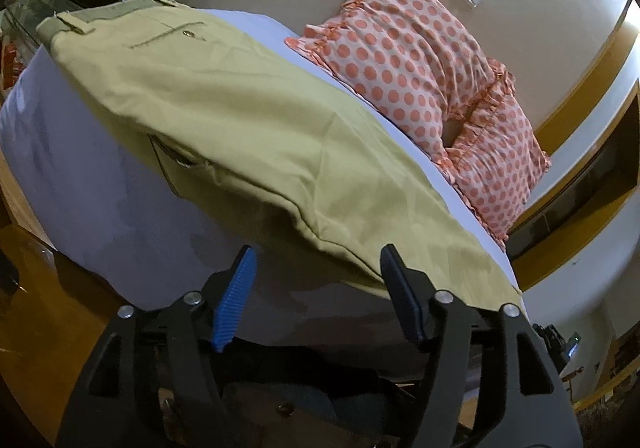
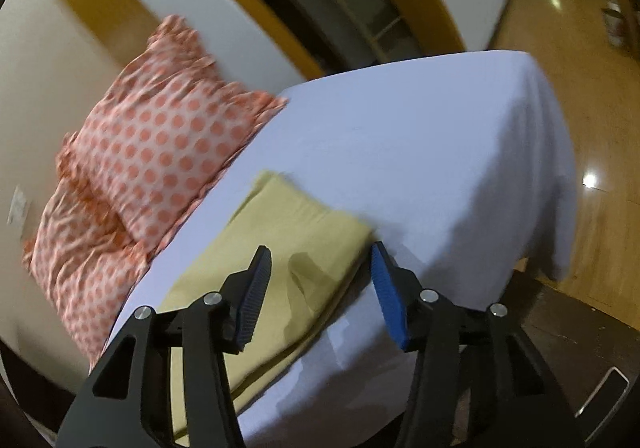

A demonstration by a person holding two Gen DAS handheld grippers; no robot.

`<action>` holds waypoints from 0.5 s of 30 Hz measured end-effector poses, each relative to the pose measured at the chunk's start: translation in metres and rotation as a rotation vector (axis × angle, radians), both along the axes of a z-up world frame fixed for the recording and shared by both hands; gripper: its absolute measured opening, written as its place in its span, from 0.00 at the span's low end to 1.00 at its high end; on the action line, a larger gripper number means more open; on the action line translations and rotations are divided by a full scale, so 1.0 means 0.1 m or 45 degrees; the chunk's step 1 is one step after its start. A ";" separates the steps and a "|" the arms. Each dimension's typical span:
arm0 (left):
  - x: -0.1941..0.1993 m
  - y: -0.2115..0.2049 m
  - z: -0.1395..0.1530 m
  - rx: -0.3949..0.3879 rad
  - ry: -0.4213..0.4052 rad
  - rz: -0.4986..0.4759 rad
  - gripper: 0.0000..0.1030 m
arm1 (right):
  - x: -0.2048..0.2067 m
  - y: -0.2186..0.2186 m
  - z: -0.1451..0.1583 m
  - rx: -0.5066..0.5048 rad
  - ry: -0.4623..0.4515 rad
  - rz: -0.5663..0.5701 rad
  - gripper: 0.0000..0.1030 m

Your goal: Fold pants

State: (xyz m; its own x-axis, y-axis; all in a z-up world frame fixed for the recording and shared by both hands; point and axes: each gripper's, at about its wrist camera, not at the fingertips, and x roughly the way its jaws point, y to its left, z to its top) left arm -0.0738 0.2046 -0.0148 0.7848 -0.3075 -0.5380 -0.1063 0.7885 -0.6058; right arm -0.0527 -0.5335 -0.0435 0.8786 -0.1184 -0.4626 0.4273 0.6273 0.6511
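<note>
The pants (image 1: 224,120) stretch lengthwise away ahead of both open, empty hand-held grippers, left (image 1: 320,288) and right (image 2: 320,288), leg ends nearest the right.

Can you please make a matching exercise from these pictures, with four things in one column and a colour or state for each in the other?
Things:
1. pants
2. pillows
3. bed sheet
4. left tongs

Colour or state:
A. white with orange dots
B. open, holding nothing
C. khaki, lying flat on the bed
D. pale lavender white, covering the mattress

Pairs: 1-C, 2-A, 3-D, 4-B
</note>
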 end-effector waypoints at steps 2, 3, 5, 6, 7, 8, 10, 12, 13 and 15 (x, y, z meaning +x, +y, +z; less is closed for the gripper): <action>0.00 -0.01 -0.02 -0.007 -0.003 -0.008 0.68 | 0.07 0.05 -0.07 0.029 -0.019 0.079 0.18; 0.01 -0.02 -0.02 -0.009 -0.007 -0.013 0.70 | 0.10 0.07 -0.08 0.023 -0.028 0.092 0.09; -0.01 -0.02 -0.03 0.002 -0.011 -0.013 0.75 | 0.13 0.08 -0.06 -0.002 -0.076 0.104 0.04; -0.02 -0.03 -0.02 0.008 -0.010 -0.005 0.81 | 0.15 0.11 0.00 -0.015 -0.108 0.109 0.03; -0.03 -0.02 -0.02 0.017 -0.014 0.009 0.84 | 0.18 0.15 0.08 -0.038 -0.138 0.118 0.03; -0.05 -0.01 -0.01 0.026 -0.023 0.026 0.90 | 0.23 0.25 0.25 -0.089 -0.189 0.154 0.03; -0.10 0.02 0.01 0.033 -0.044 0.058 0.93 | 0.39 0.54 0.55 -0.175 -0.263 0.273 0.03; -0.13 0.05 0.02 0.025 -0.064 0.070 0.95 | 0.59 0.97 0.82 -0.244 -0.337 0.445 0.03; -0.14 0.05 0.02 0.017 -0.073 0.072 0.95 | 0.69 1.26 0.94 -0.271 -0.378 0.558 0.03; -0.15 0.05 0.02 0.013 -0.079 0.064 0.96 | 0.87 1.83 1.07 -0.291 -0.427 0.780 0.03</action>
